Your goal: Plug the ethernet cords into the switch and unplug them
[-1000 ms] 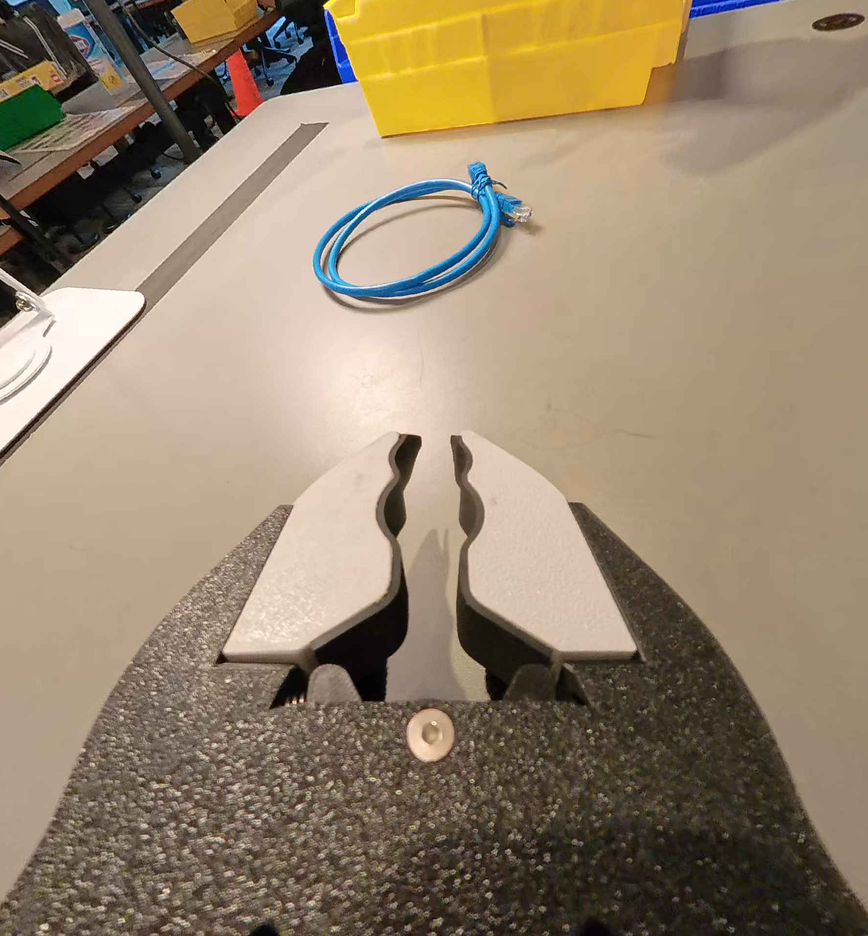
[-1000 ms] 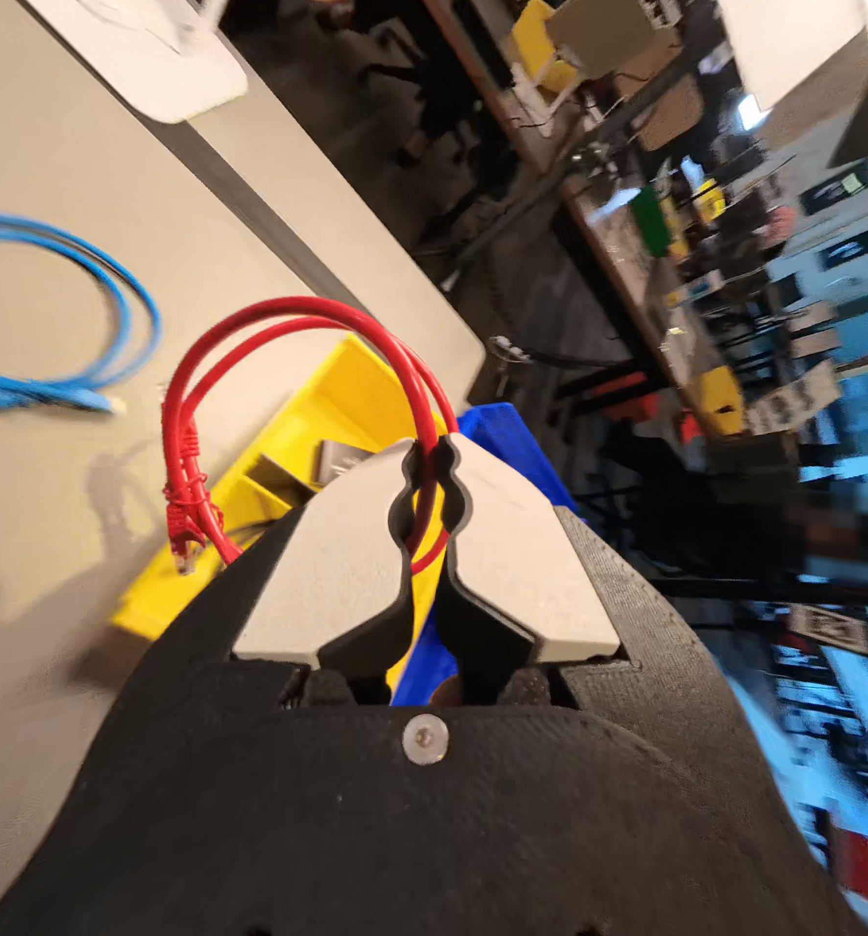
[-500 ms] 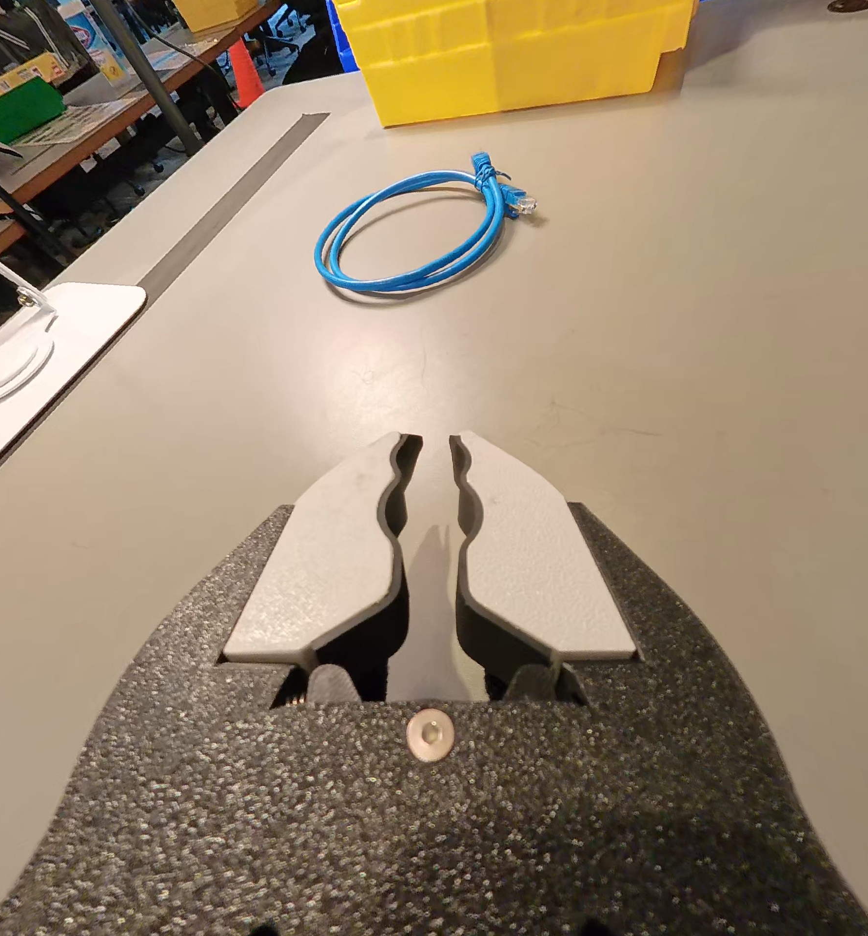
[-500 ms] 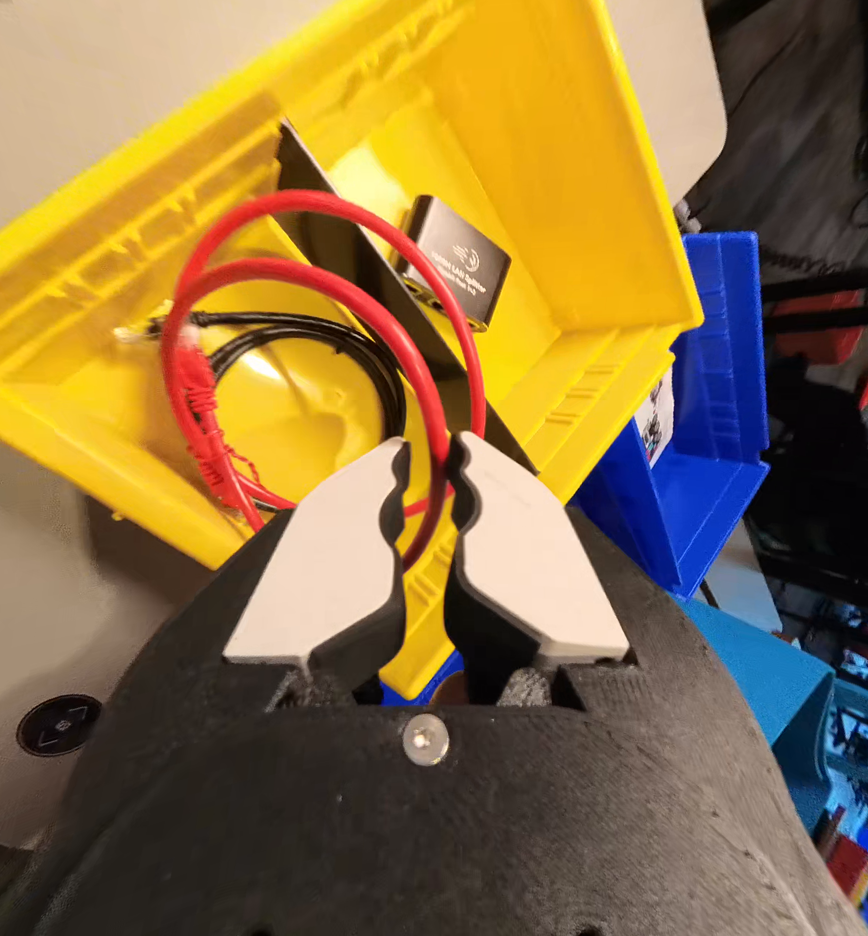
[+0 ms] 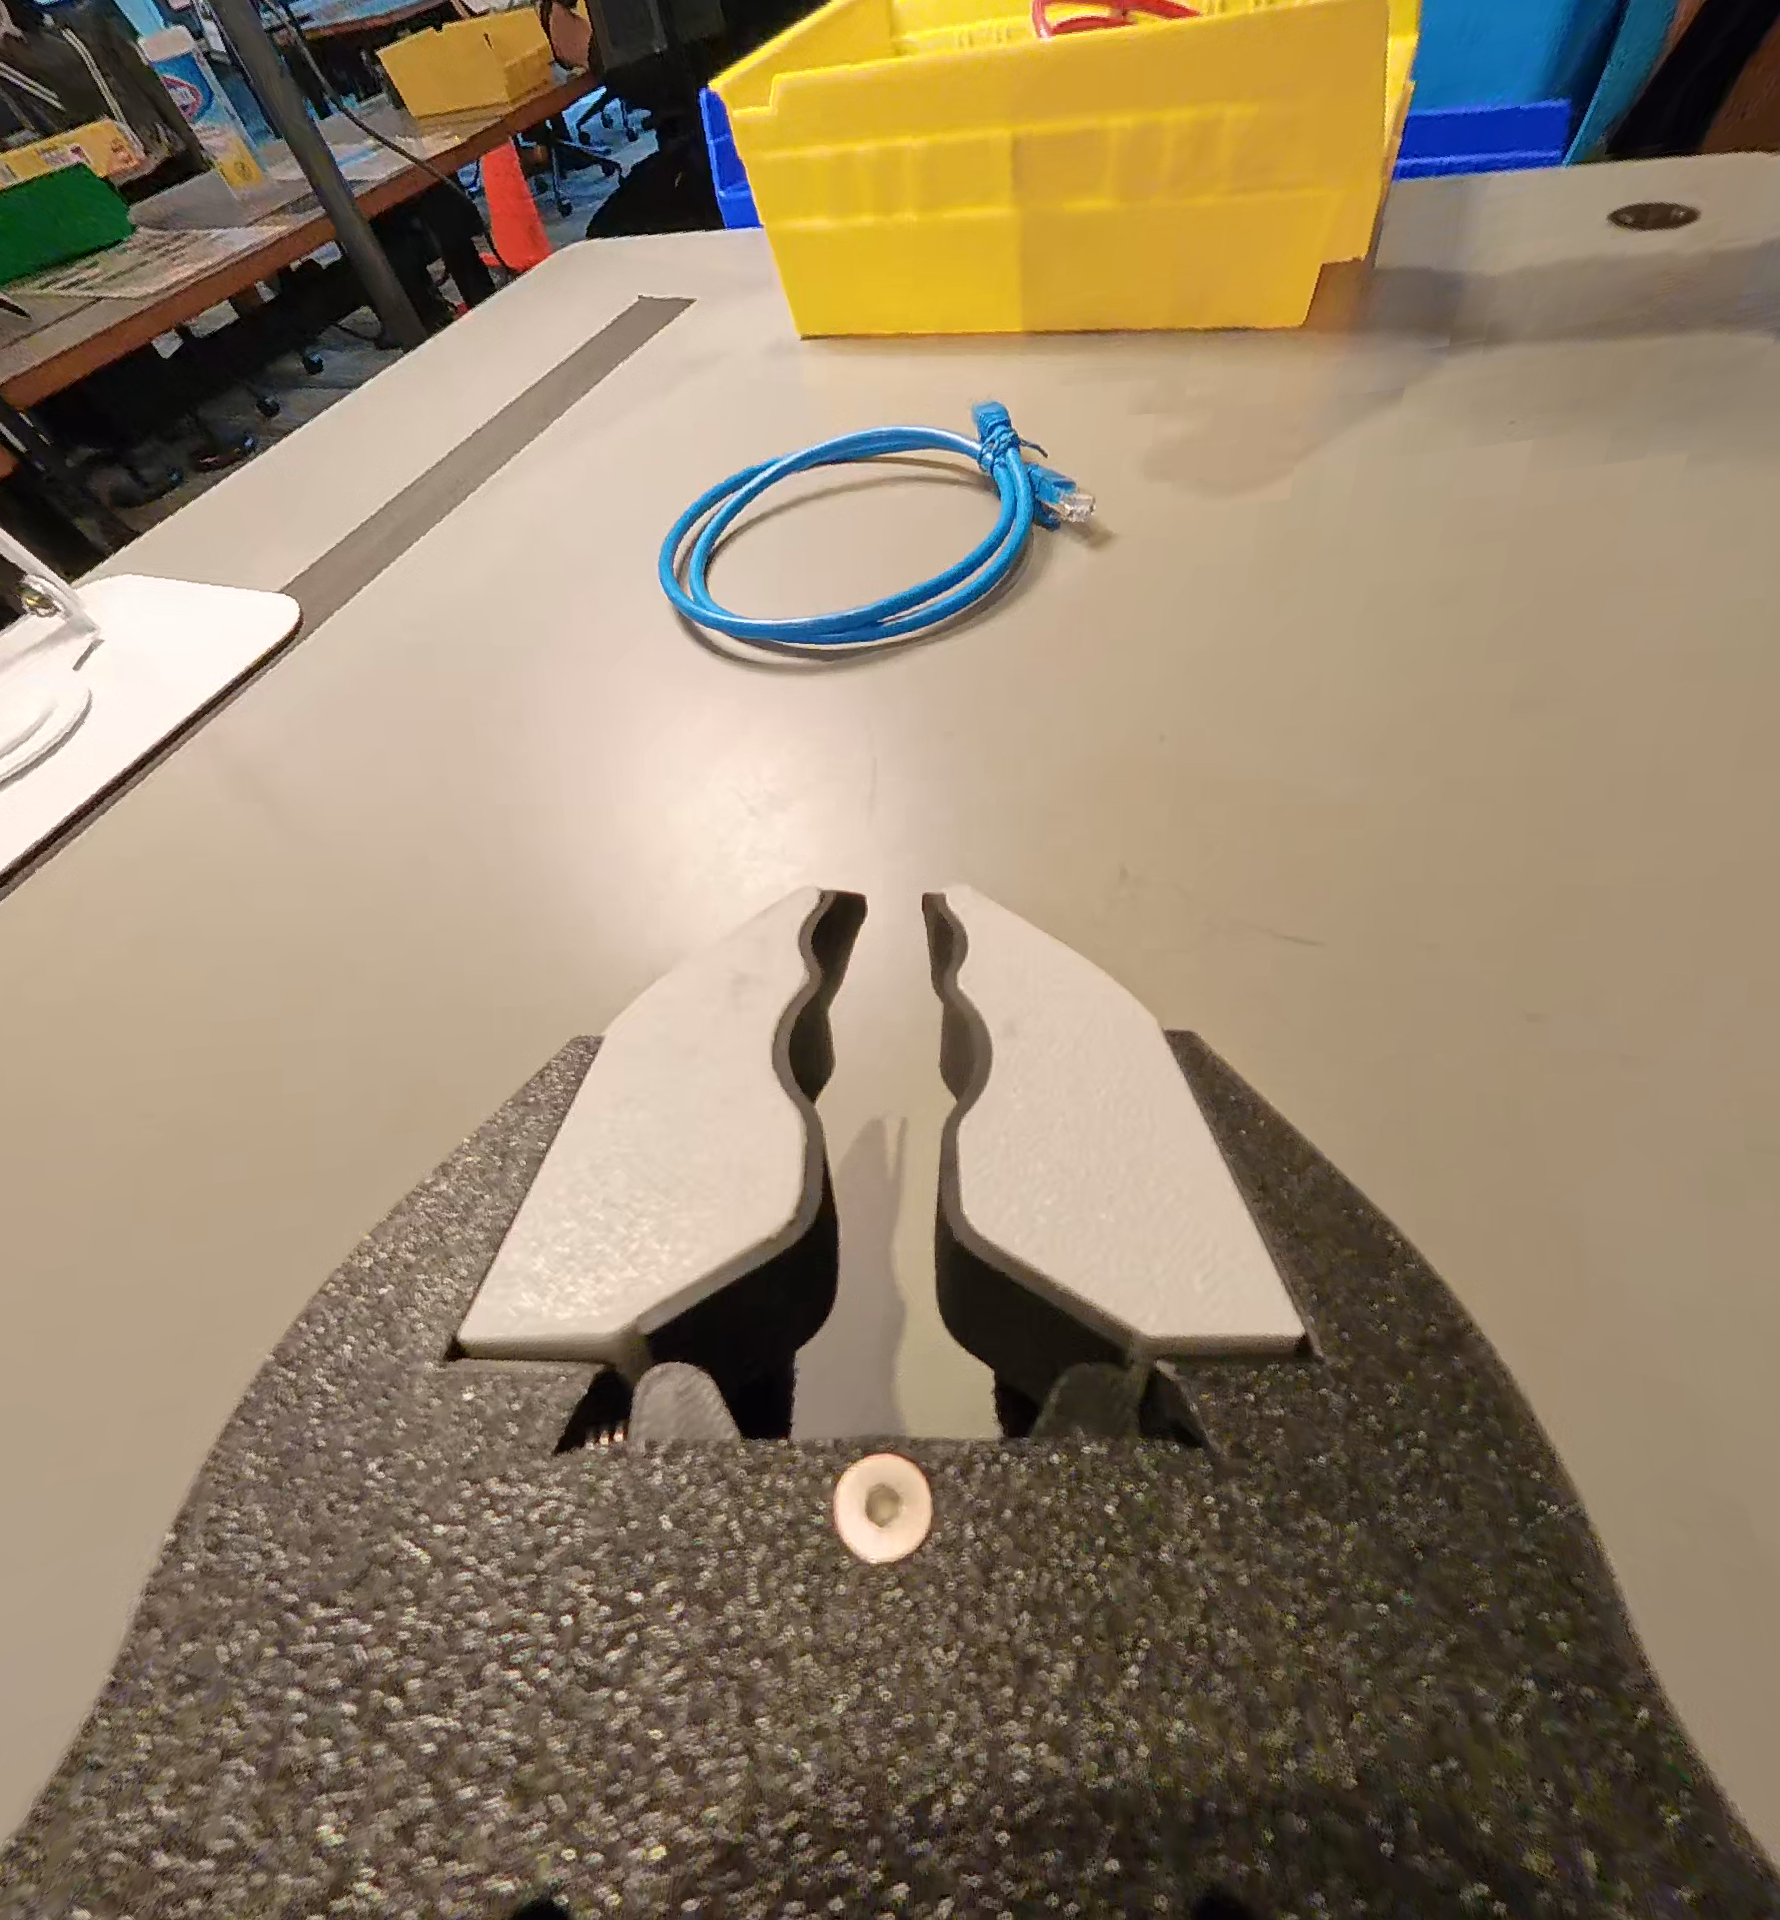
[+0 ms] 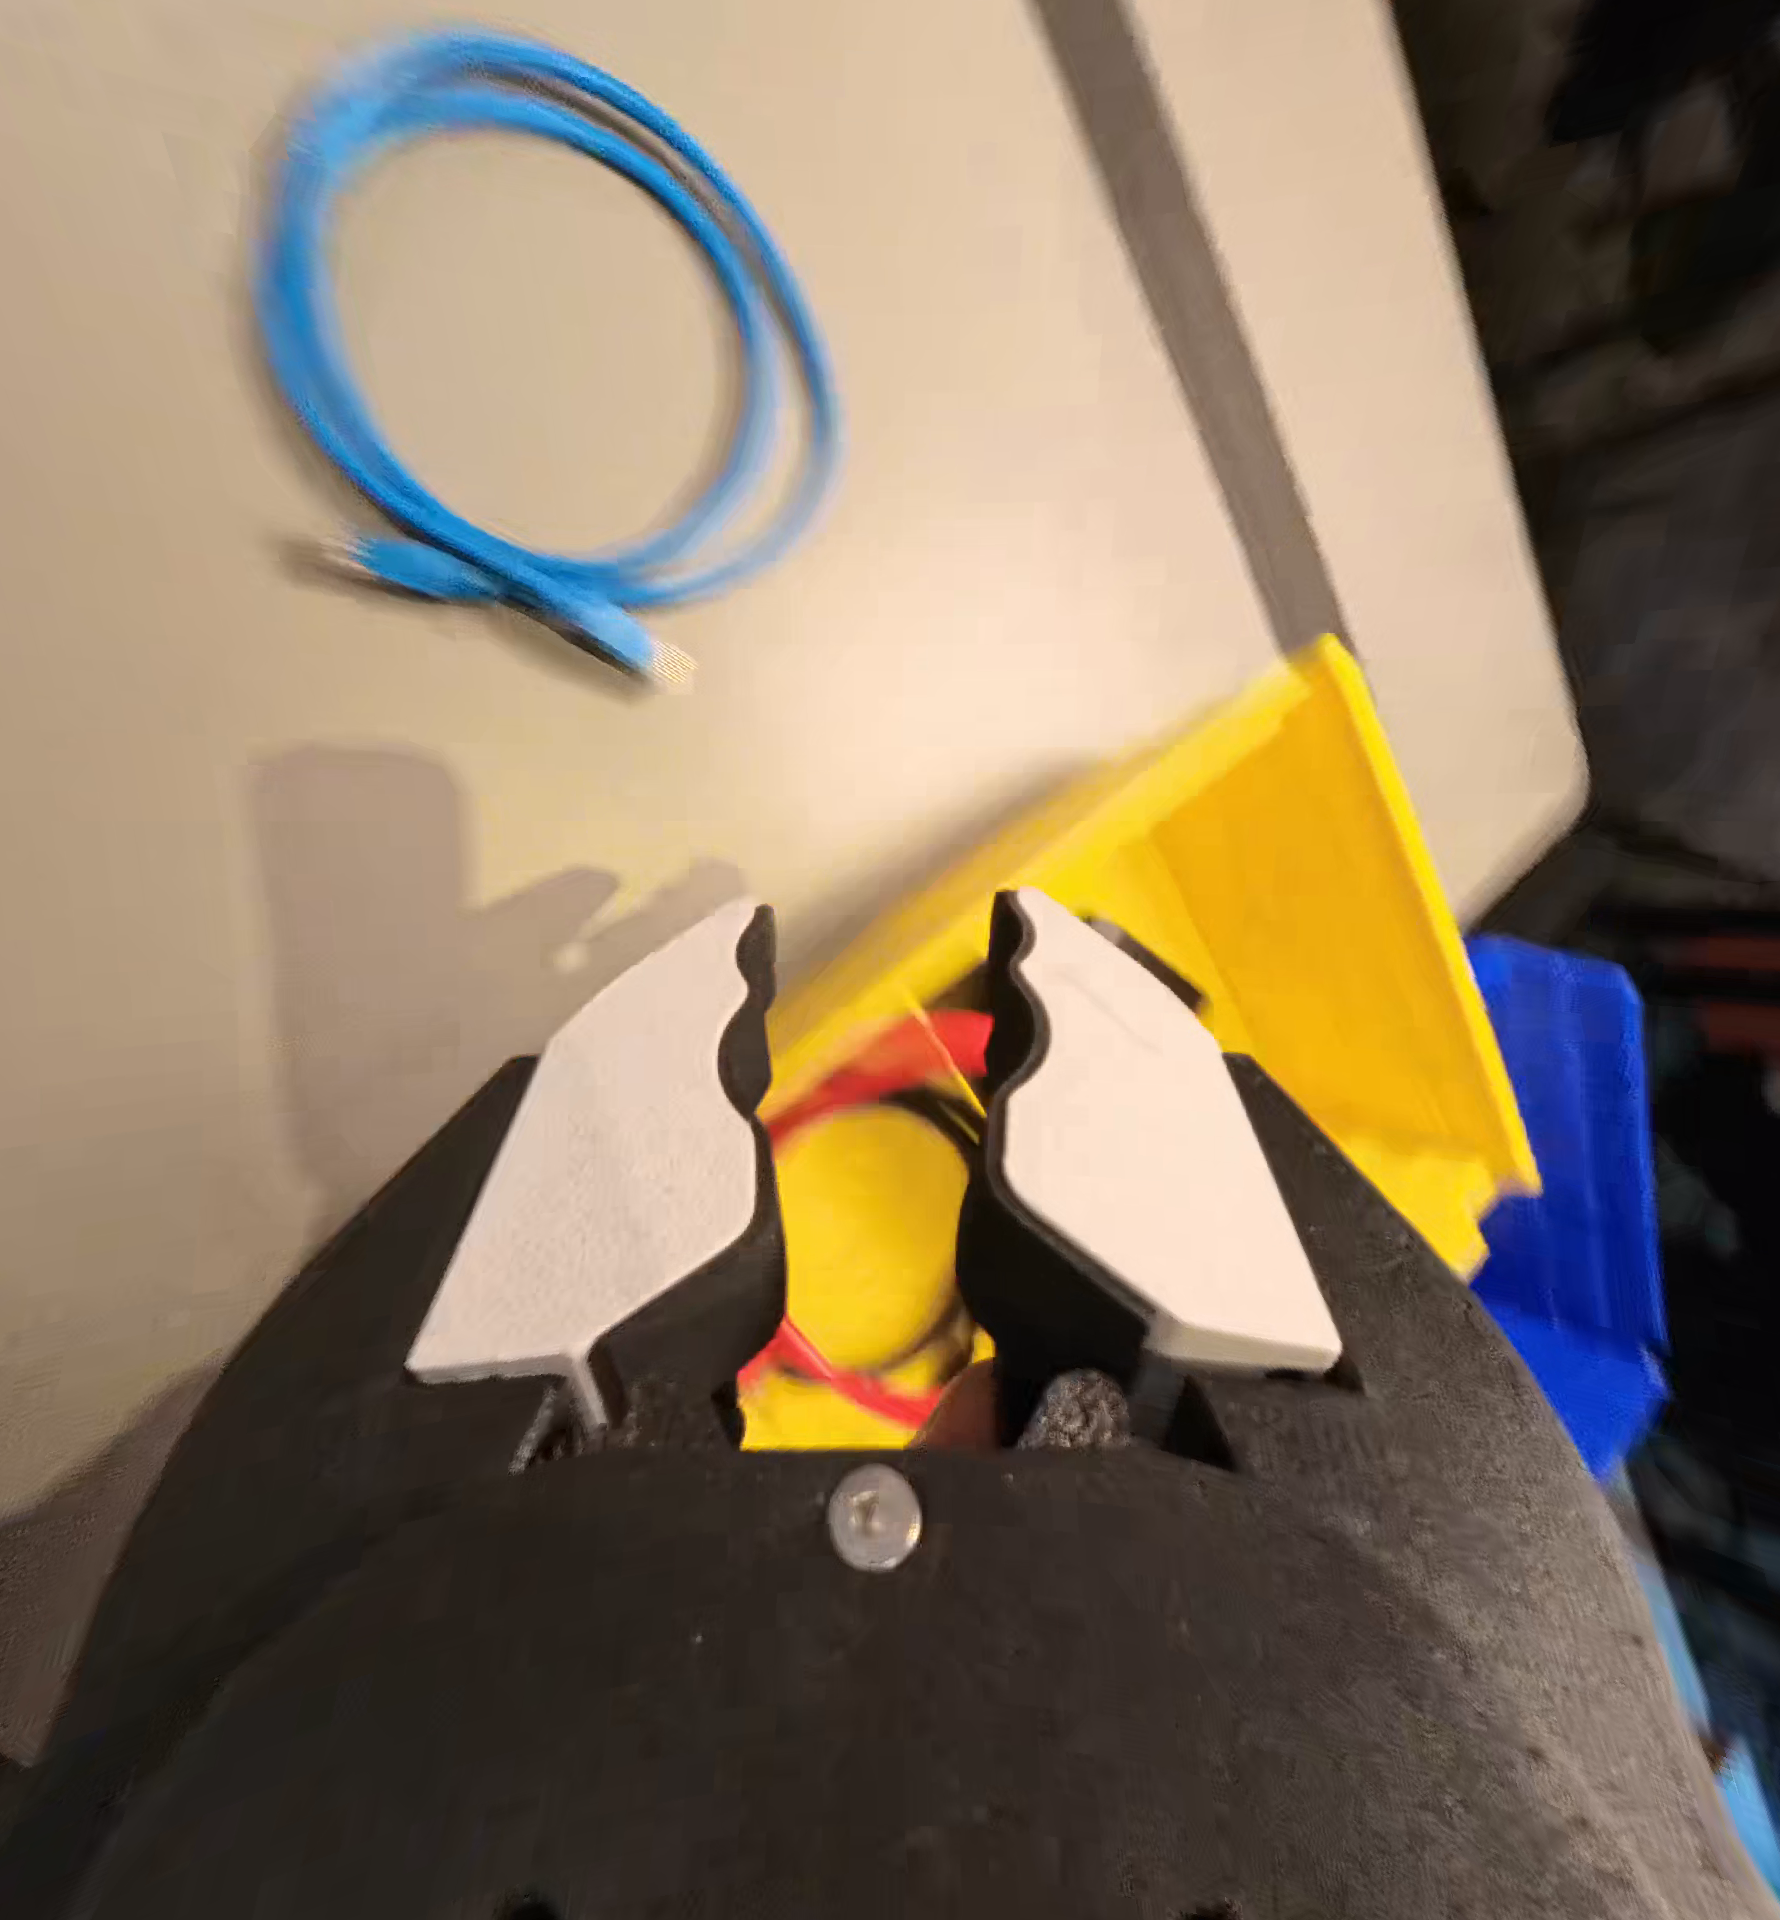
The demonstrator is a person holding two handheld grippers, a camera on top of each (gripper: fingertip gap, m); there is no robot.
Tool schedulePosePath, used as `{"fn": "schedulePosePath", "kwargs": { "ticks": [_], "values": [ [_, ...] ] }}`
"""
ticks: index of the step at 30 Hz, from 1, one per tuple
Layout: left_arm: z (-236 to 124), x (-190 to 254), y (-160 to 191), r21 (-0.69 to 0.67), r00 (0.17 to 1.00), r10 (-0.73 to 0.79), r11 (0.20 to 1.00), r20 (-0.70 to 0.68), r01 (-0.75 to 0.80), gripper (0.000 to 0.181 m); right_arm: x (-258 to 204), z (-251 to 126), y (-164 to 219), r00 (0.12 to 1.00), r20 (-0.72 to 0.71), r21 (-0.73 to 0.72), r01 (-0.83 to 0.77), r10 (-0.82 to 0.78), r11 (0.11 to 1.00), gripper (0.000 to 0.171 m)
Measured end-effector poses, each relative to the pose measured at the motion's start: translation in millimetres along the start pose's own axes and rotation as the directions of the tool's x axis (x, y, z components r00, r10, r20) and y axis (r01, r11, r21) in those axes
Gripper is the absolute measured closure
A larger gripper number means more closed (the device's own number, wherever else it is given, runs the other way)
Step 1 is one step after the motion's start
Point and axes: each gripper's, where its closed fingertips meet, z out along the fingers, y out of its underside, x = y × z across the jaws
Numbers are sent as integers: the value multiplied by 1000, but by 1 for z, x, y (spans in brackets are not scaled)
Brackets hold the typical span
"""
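Workshop (benches (image 5: pixel 190 260), yellow bins (image 5: pixel 1073 208))

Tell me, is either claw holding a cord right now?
No. The right claw is open above the yellow bin, where the red cord lies. The left claw holds nothing; the blue cord lies on the table.

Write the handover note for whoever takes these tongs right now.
Left tongs: nearly closed, empty, low over the grey table.
Right tongs: open, empty, above the yellow bin.
Red cord: coiled in that bin.
Blue cord: coiled and tied on the table.
Switch: not visible now.
Done: red cord binned. Left: blue cord, probably to the bin.
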Motion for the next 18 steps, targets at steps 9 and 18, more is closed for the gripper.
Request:
{"fn": "schedulePosePath", "kwargs": {
  "ticks": [9,18],
  "values": [
    [0,0,2,-10,1000,19,1000,9,-19,166,-120,90,-64,795,321,84,518,-515,851,119],
    [-2,3,-3,0,1000,31,1000,4,-31,166,-110,127,-27,694,477,-74,643,-539,762,114]
  ]
}}
